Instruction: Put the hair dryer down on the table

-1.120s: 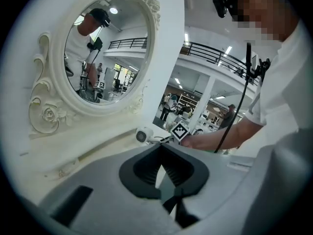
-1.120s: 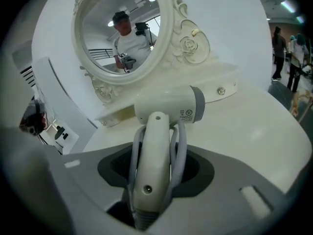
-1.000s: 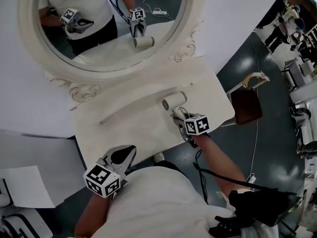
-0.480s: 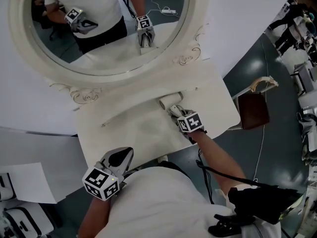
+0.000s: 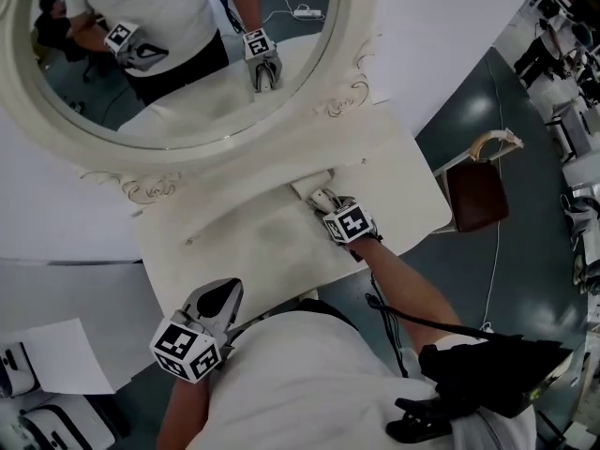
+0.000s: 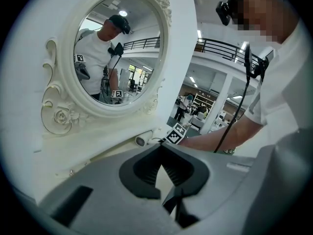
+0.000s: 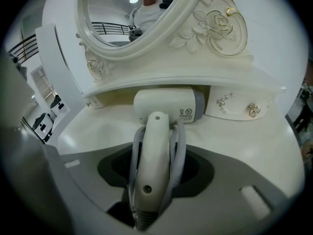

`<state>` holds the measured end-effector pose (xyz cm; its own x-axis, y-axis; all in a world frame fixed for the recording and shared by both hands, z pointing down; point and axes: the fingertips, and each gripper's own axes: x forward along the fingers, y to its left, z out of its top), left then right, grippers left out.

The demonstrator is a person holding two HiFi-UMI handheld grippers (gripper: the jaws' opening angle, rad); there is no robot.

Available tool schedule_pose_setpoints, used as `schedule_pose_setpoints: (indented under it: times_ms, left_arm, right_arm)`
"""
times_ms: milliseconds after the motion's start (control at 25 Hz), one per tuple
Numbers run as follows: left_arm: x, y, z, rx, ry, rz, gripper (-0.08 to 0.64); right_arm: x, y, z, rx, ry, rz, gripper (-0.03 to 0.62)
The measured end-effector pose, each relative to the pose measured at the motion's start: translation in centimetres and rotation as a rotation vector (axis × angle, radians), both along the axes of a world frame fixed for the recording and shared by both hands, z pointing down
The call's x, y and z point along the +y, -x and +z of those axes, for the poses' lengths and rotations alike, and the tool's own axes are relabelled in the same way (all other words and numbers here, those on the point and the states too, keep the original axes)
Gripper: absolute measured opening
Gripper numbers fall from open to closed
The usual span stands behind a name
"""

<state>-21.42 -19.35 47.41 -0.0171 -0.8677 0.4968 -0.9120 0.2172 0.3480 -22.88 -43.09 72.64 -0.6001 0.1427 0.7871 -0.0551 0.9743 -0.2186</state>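
A white hair dryer (image 5: 315,193) lies low on the white vanity table (image 5: 234,251), its barrel (image 7: 168,105) tucked under the ledge below the mirror. I cannot tell whether it rests on the top. My right gripper (image 5: 336,214) is shut on its handle (image 7: 150,170), with the grey cord looped round the handle between the jaws. In the right gripper view the gripper (image 7: 155,173) points at the table's back. My left gripper (image 5: 214,306) hovers off the table's near left edge, jaws together and empty. In its own view the left gripper (image 6: 161,151) looks across at the dryer (image 6: 144,139).
A large oval mirror (image 5: 169,54) in an ornate white frame stands behind the table. A small drawer with gold knobs (image 7: 239,109) sits right of the barrel. A brown chair (image 5: 476,195) stands off the table's right end. A white sheet (image 5: 56,354) lies at lower left.
The right gripper has carried the hair dryer towards the mirror and lower, so the barrel now sits under the ledge. The left gripper has hardly moved.
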Motion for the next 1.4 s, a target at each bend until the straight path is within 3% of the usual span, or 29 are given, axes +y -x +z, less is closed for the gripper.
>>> schedule_pose_setpoints:
  times_ms: [920, 1400]
  left_arm:
    - [-0.8, 1.8, 0.2, 0.034, -0.019, 0.023, 0.002]
    - [2.3, 2.2, -0.1, 0.03, -0.048, 0.024, 0.002]
  right_arm:
    - [0.2, 1.0, 0.9, 0.055, -0.061, -0.037, 0.212]
    - [0.5, 0.5, 1.0, 0.079, -0.137, -0.031, 0.319]
